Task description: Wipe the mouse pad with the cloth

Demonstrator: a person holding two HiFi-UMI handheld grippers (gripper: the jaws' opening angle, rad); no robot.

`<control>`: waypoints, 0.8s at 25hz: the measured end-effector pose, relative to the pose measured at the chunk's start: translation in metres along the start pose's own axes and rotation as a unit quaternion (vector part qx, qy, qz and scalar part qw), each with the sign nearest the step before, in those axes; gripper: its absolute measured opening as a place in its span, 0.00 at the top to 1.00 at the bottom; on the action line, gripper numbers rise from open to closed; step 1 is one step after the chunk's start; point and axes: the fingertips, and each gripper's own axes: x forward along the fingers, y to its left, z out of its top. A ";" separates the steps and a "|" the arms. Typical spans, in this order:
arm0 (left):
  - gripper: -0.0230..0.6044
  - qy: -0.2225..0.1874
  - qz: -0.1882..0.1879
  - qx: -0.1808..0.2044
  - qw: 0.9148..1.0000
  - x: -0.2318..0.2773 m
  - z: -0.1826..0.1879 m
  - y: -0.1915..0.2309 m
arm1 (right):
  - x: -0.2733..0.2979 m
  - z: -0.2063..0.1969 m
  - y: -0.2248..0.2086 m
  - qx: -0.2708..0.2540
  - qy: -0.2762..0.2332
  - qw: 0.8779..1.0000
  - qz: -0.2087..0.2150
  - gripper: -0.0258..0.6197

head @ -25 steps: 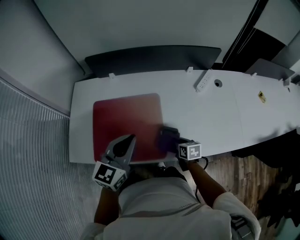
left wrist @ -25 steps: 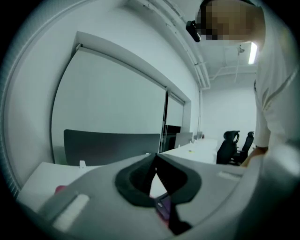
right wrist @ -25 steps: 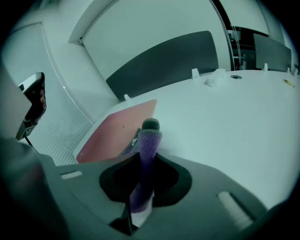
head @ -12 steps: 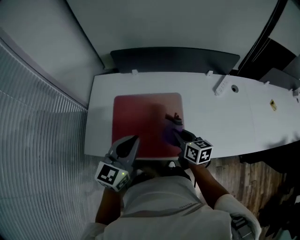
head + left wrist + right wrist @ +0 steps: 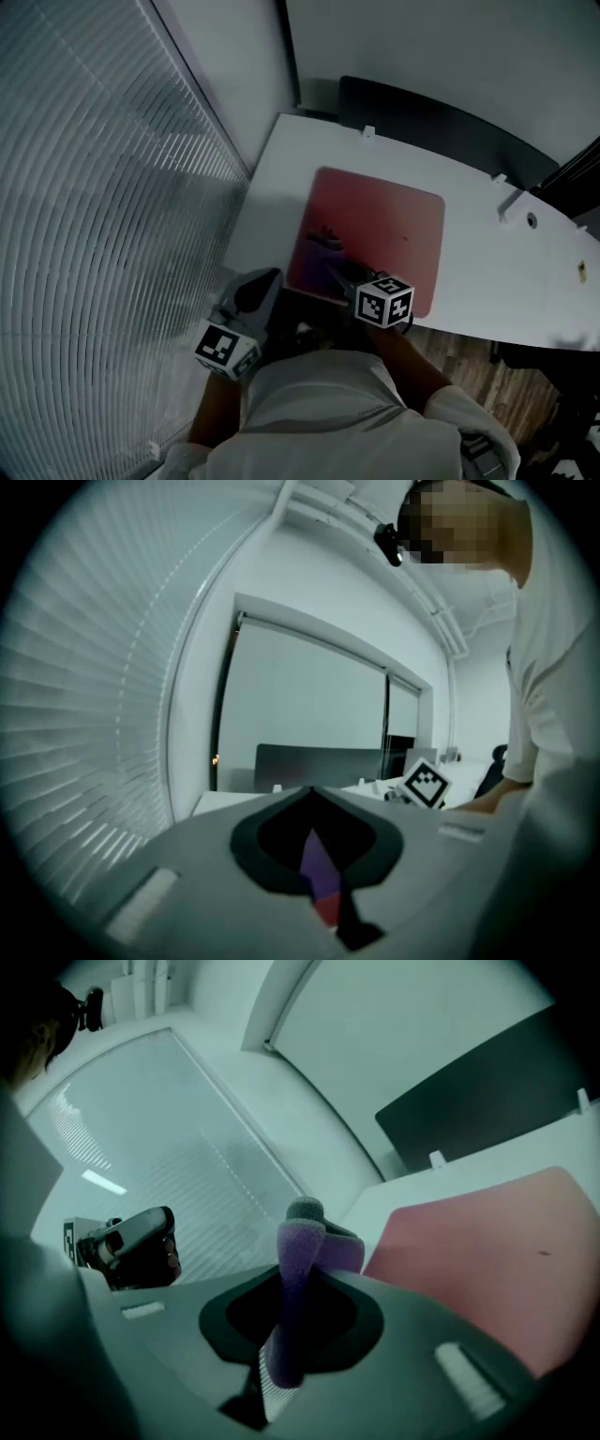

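A red mouse pad (image 5: 384,225) lies on the white table (image 5: 272,187). My right gripper (image 5: 336,267) reaches over the pad's near left part and is shut on a folded purple cloth (image 5: 325,244). In the right gripper view the cloth (image 5: 298,1260) stands pinched between the jaws of the gripper (image 5: 300,1241), with the pad (image 5: 487,1260) to its right. My left gripper (image 5: 255,286) hovers at the table's near edge, left of the pad, jaws closed and empty. In its own view this gripper (image 5: 319,855) leaves only a thin slit showing purple and red.
Window blinds (image 5: 112,187) run along the left side. A dark panel (image 5: 422,122) stands behind the table, and a white power strip (image 5: 511,202) lies at the back right. Wooden floor (image 5: 469,356) shows beyond the table's near edge.
The right gripper has carried the cloth from the pad's right edge across to its left part. The head view has swung left. The left gripper stays by the near edge.
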 end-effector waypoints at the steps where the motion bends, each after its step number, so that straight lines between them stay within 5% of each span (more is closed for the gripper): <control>1: 0.96 0.002 0.009 0.000 1.000 -0.011 -0.003 0.011 | 0.016 -0.009 0.006 0.000 0.014 1.000 0.007 0.88; 5: 0.96 0.002 0.048 -0.009 0.999 -0.052 -0.021 0.047 | 0.080 -0.057 0.016 0.013 0.078 0.997 0.024 0.88; 11: 0.96 0.007 0.060 -0.029 0.998 -0.076 -0.024 0.061 | 0.122 -0.112 -0.007 0.052 0.147 0.988 -0.018 0.88; 20: 0.96 0.016 -0.015 -0.028 0.999 -0.026 -0.030 0.044 | 0.053 -0.122 -0.085 0.090 0.132 0.980 -0.120 0.88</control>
